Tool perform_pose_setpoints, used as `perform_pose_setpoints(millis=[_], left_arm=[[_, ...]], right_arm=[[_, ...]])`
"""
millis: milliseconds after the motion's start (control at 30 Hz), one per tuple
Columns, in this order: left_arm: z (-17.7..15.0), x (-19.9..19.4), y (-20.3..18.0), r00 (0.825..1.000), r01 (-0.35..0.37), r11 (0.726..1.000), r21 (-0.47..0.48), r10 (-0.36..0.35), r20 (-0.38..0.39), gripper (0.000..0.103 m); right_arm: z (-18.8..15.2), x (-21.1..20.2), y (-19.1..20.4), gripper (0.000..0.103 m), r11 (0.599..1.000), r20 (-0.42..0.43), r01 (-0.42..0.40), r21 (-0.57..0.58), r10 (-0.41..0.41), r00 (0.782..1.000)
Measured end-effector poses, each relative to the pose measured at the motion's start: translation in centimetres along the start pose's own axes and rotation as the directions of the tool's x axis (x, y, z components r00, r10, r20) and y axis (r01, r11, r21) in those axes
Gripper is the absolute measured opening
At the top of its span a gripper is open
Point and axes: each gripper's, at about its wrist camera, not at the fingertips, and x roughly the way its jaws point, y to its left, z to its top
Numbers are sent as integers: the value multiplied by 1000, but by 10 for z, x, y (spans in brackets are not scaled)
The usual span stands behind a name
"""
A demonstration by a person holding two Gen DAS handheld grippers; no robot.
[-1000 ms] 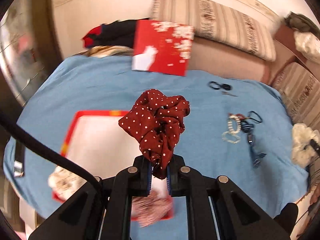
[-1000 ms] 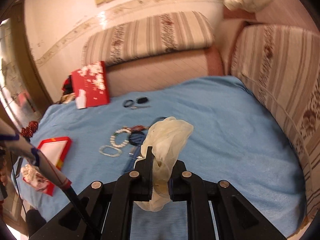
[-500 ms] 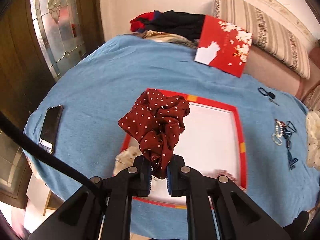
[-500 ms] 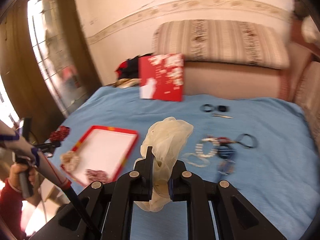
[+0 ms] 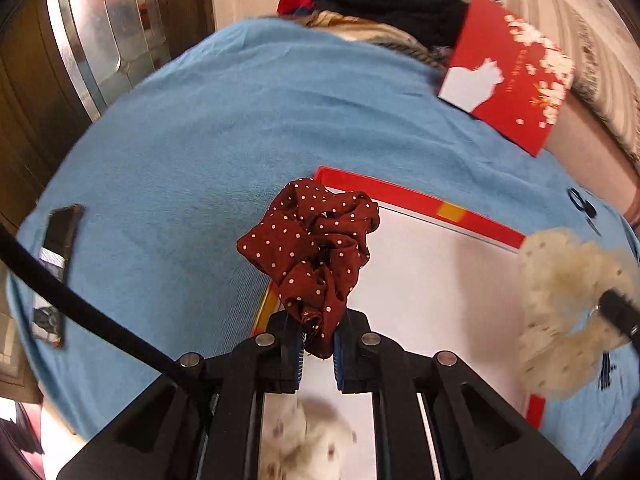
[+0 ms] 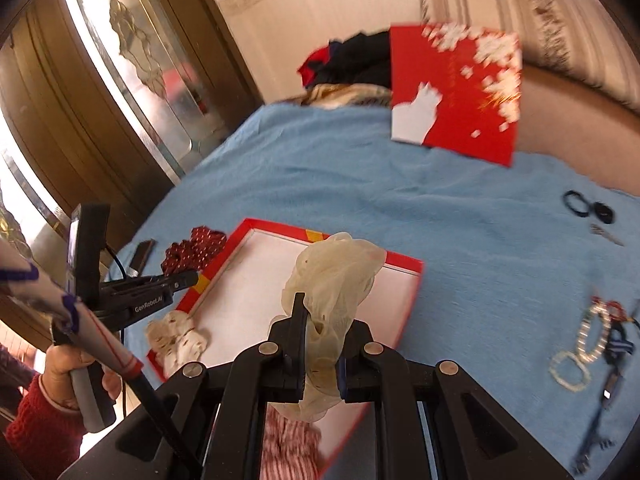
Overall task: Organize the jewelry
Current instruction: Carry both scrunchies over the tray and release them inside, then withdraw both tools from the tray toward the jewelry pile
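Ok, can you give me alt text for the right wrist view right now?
The right gripper, shut on a cream scrunchie, hangs over a red-rimmed white tray on a blue cloth. Left of it, the left gripper holds a red polka-dot scrunchie.

The red scrunchie (image 5: pixel 316 248) is soft, matt cloth with white dots, crumpled into folds. The cream scrunchie (image 6: pixel 336 280) is thin, sheer fabric with a faint sheen. The blue cover (image 5: pixel 200 128) is a matt, finely ribbed knit. The tray (image 6: pixel 404 264) looks like cardboard, with a glossy red rim and a smooth white floor. The red card (image 6: pixel 464 92) is smooth printed paper. Both grippers (image 5: pixel 318 350) (image 6: pixel 322 354) are matt black plastic with bright metal rivets. The bracelets (image 6: pixel 588 340) glint like beads, blurred. The door (image 6: pixel 60 100) is dark varnished wood with textured glass.
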Motion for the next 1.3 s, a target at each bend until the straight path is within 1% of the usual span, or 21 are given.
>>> perform_pose_setpoints(millis=[100, 200, 267, 300, 333, 367, 400, 433, 467, 500, 567, 600, 767, 900, 967, 1067, 1100, 1233, 1300], left_arm=[[8, 24, 0, 999, 11, 1000, -26, -12, -33, 11], [12, 41, -3, 999, -4, 1000, -25, 3, -46, 13], [12, 49, -4, 999, -19, 999, -26, 18, -46, 18], [12, 51, -5, 999, -18, 1000, -23, 18, -35, 18], [13, 50, -6, 1000, -17, 1000, -19, 16, -26, 20], [13, 50, -7, 1000, -10, 1000, -17, 9, -25, 25], [12, 49, -8, 1000, 5, 1000, -23, -6, -27, 28], [12, 48, -7, 999, 23, 999, -37, -24, -28, 34], [11, 45, -6, 999, 35, 998, -50, -37, -25, 38], [10, 41, -6, 999, 45, 997, -61, -46, -17, 40], [9, 32, -5, 998, 66, 995, -70, -67, -3, 47], [8, 27, -5, 997, 74, 994, -75, -74, 4, 47], [-2, -11, -4, 995, 91, 992, -90, -86, 55, 50], [-24, -47, -3, 993, 72, 991, -114, -61, 96, 52], [-38, -61, -8, 994, 41, 994, -99, -30, 107, 52], [-61, -83, -22, 993, -12, 998, -66, 20, 121, 52], [-71, -92, -28, 991, -19, 998, -57, 26, 129, 52], [-98, -116, -57, 988, 16, 1000, -27, -12, 154, 58], [-113, -127, -76, 986, 35, 999, -9, -33, 161, 59]], right_arm=[[3, 30, -8, 12, 1000, -38, 7, 24, -6, 999], [1, 51, -20, 12, 998, -64, 50, 35, -47, 997], [-2, 60, -29, 13, 996, -74, 75, 38, -72, 995], [-3, 64, -33, 16, 996, -81, 81, 42, -77, 994], [-5, 65, -37, 17, 995, -85, 87, 46, -83, 993], [-6, 66, -38, 18, 995, -86, 92, 49, -87, 992], [-7, 67, -41, 28, 994, -91, 90, 55, -84, 992], [-8, 66, -43, 33, 995, -92, 82, 62, -76, 993], [-7, 65, -42, 41, 995, -88, 79, 63, -73, 993], [-7, 62, -42, 46, 995, -78, 79, 61, -75, 994], [-6, 56, -40, 51, 995, -61, 81, 57, -77, 995], [-6, 52, -39, 52, 995, -53, 79, 59, -75, 996], [-6, 28, -38, 52, 995, -17, 64, 79, -63, 998], [-11, 1, -40, 52, 995, 12, 49, 88, -50, 999], [-16, -14, -41, 52, 995, 21, 44, 87, -46, 999], [-26, -38, -45, 52, 996, 31, 40, 81, -43, 999], [-31, -47, -46, 52, 996, 35, 43, 78, -46, 998], [-60, -85, -59, 52, 995, 57, 72, 74, -77, 995], [-76, -100, -68, 53, 992, 61, 94, 86, -100, 993]])
